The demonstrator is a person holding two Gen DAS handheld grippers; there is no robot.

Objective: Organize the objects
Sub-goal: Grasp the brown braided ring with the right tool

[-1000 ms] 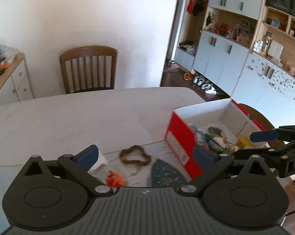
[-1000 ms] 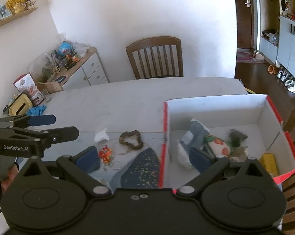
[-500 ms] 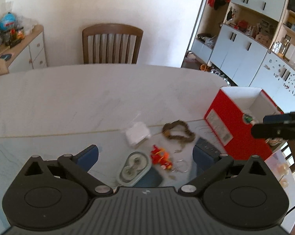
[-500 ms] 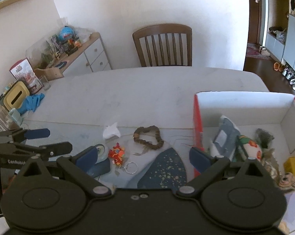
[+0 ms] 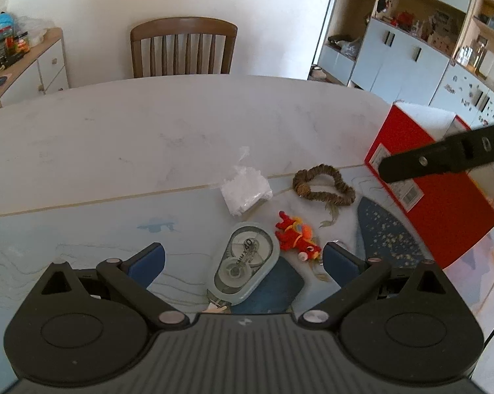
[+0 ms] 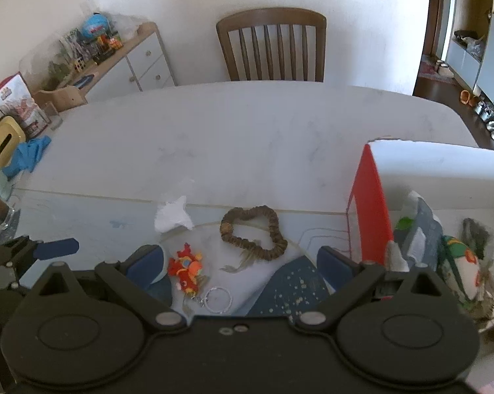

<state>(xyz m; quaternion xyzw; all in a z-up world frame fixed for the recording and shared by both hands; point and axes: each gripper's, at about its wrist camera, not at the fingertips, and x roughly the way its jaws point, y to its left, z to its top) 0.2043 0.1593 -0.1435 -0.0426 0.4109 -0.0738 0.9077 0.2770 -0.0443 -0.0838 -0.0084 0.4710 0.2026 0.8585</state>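
Observation:
My left gripper point(image 5: 243, 261) is open just above a grey-blue correction tape case point(image 5: 243, 262) that lies between its fingers. Beside it lie a red-orange plush keychain point(image 5: 296, 238), a white crumpled packet point(image 5: 246, 192) and a brown braided ring point(image 5: 324, 185). A red box point(image 5: 437, 207) stands at the right. My right gripper point(image 6: 240, 264) is open and empty over the keychain point(image 6: 186, 267) with its metal ring point(image 6: 218, 299) and the braided ring point(image 6: 251, 232). The box point(image 6: 366, 203) holds several items point(image 6: 424, 239).
A marble table point(image 6: 230, 138) carries a pale blue mat point(image 5: 82, 229). A wooden chair point(image 6: 272, 46) stands behind it. A sideboard with clutter point(image 6: 96, 52) is at the left; a blue cloth point(image 6: 27, 159) and yellow case point(image 6: 2, 141) sit near the table's left edge. Cabinets point(image 5: 407, 52) line the right.
Both grippers have swung left, away from the red box, and come lower. The tape case now lies between my left fingers; the keychain and braided ring sit before my right.

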